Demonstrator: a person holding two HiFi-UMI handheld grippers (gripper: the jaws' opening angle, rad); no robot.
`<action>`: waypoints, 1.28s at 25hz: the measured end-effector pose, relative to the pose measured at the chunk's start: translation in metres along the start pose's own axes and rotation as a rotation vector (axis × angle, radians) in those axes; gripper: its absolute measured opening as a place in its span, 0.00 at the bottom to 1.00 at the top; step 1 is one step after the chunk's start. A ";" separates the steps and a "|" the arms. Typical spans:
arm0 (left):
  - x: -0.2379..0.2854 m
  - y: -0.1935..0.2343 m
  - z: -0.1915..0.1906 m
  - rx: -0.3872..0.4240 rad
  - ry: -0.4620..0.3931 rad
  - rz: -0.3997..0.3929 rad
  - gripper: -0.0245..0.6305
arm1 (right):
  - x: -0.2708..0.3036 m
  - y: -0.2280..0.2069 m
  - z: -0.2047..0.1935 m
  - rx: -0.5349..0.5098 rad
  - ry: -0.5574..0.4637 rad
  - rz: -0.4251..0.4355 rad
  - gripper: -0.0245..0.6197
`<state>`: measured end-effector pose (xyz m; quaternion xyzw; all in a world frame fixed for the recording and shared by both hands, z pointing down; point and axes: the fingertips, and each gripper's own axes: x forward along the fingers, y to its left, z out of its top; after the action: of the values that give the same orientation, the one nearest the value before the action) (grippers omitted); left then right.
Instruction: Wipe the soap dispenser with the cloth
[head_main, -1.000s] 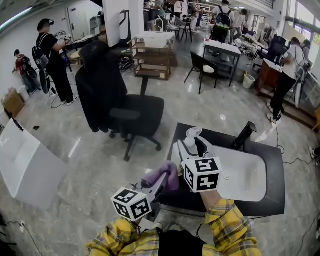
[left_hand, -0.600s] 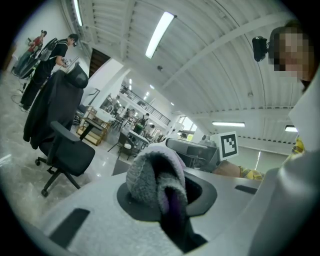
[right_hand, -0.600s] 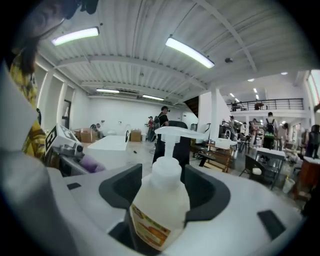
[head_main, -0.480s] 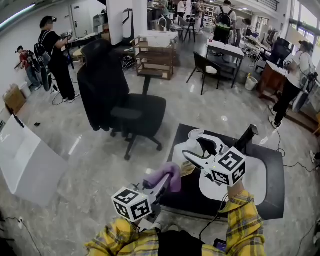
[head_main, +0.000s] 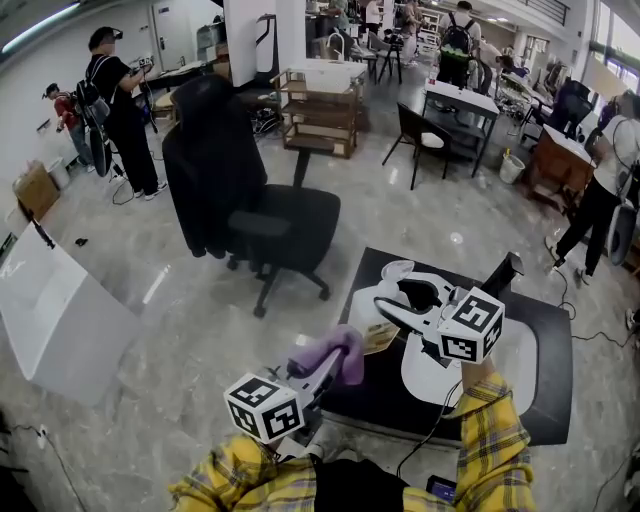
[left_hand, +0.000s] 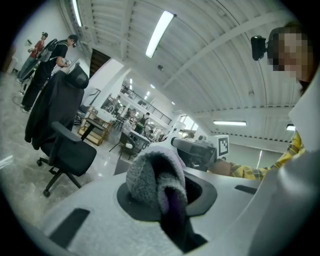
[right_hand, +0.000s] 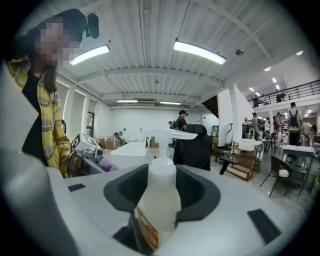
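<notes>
Lower ctr of head view: L gripper (head_main: 320, 372) jaws clamped on bunched purple-grey cloth (head_main: 332, 350). Just right of it, R gripper (right_hand: 161, 187) jaws have just been closing and now pinch the soap dispenser (right_hand: 156, 202) by its body. It's a translucent btl w/ pale liquid inside, white pump (right_hand: 167, 134) pointing away, held in air near cloth, above black counter (head_main: 545, 400) w/ white sink (head_main: 510, 365). Beyond, upper left: black office chair (head_main: 250, 215), ppl further back.
</notes>
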<state>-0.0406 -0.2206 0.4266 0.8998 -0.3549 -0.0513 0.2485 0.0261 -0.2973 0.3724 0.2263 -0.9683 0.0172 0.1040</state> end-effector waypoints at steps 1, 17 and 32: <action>0.000 0.001 0.000 -0.001 0.000 0.004 0.11 | 0.000 -0.001 0.000 0.004 -0.006 -0.022 0.30; 0.000 -0.001 -0.006 -0.004 0.011 0.004 0.11 | -0.004 -0.008 -0.002 0.075 -0.064 -0.421 0.29; -0.007 -0.009 -0.004 -0.023 -0.003 -0.006 0.11 | -0.035 0.011 -0.005 0.135 -0.133 -0.475 0.32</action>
<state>-0.0395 -0.2085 0.4255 0.8979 -0.3518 -0.0576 0.2583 0.0526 -0.2718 0.3701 0.4545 -0.8894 0.0421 0.0258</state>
